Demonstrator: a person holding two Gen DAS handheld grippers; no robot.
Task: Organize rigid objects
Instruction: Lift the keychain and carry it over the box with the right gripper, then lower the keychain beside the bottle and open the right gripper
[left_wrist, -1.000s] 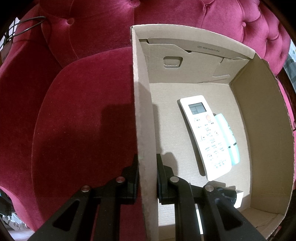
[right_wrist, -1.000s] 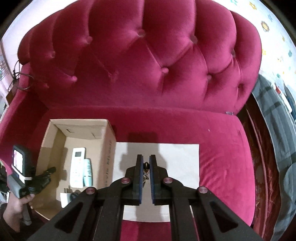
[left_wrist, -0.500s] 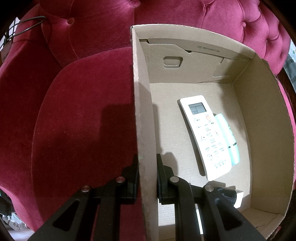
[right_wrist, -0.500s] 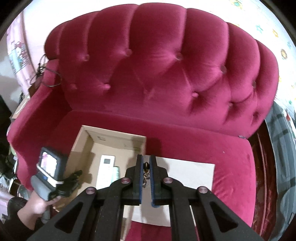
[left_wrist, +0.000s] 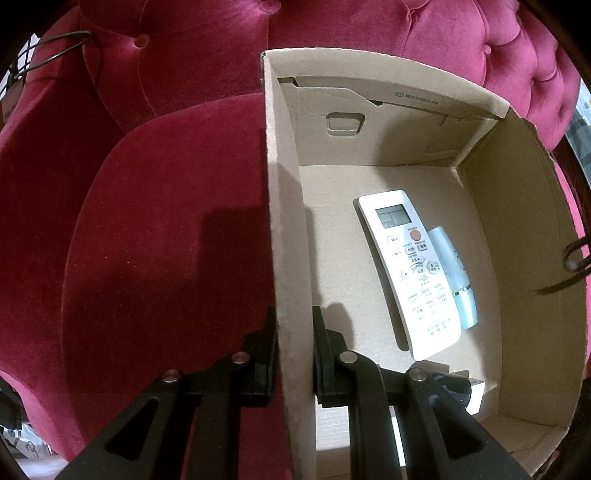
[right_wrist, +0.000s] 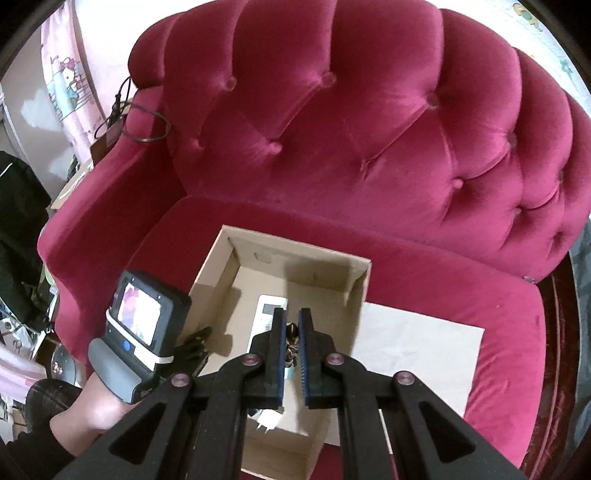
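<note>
An open cardboard box (left_wrist: 524, 258) (right_wrist: 360, 280) sits on a red velvet sofa. My left gripper (left_wrist: 291, 354) is shut on the box's left wall, one finger on each side. Inside lie a white remote (left_wrist: 410, 269) (right_wrist: 267, 308), a pale green remote (left_wrist: 454, 277) beside it and a white plug adapter (right_wrist: 269, 419) at the near end. My right gripper (right_wrist: 291, 343) is shut on a small dark brown item (right_wrist: 292, 347), held above the box interior. That item shows at the right edge of the left wrist view (left_wrist: 572, 258).
A white sheet of paper (right_wrist: 424, 350) lies on the seat right of the box. The tufted sofa back (right_wrist: 369, 129) rises behind. A black cable (right_wrist: 140, 122) hangs over the left armrest. Clutter stands beyond the sofa's left side.
My right gripper has moved left with the dark item, from above the white paper to above the box. My left gripper has stayed clamped on the box wall.
</note>
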